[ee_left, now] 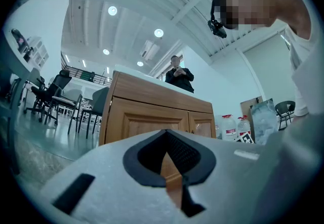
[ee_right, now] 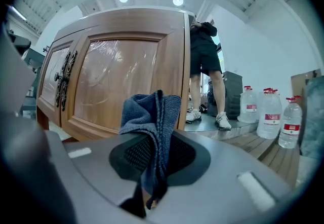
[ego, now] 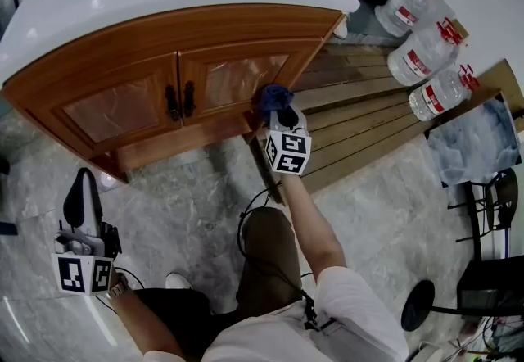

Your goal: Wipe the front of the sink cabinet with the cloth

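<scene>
Left gripper (ego: 82, 188) and right gripper (ego: 279, 111): grey shells, black-and-white marker cubes (ego: 288, 152), black cable (ego: 245, 225); white short sleeve (ego: 350, 291), brown trousers (ego: 270, 258).
</scene>
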`<state>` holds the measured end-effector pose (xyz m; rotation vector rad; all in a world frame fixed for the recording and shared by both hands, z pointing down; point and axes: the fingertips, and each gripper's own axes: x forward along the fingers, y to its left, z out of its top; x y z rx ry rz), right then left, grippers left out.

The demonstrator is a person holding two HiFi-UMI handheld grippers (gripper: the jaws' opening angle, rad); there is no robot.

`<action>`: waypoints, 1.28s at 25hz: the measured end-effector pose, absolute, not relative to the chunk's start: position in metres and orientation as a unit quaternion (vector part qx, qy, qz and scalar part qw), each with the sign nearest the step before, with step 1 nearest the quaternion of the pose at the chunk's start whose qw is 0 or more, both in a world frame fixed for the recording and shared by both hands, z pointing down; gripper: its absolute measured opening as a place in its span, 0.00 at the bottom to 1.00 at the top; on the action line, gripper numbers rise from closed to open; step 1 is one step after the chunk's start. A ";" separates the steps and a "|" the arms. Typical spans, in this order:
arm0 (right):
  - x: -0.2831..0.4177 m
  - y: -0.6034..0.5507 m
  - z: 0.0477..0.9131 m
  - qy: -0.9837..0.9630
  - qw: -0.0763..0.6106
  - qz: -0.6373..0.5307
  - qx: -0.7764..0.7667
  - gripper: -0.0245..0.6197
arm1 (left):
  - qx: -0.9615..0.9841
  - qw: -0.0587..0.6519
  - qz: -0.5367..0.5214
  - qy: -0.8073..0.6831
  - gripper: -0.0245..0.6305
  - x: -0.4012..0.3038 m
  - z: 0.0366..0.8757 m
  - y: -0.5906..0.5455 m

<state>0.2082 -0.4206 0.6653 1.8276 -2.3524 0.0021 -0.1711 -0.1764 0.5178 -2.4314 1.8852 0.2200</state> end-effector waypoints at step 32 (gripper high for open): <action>0.220 -0.364 0.592 -0.800 0.098 -0.022 0.592 0.14 | -0.811 -0.037 0.020 0.583 0.03 -0.170 0.542 -0.184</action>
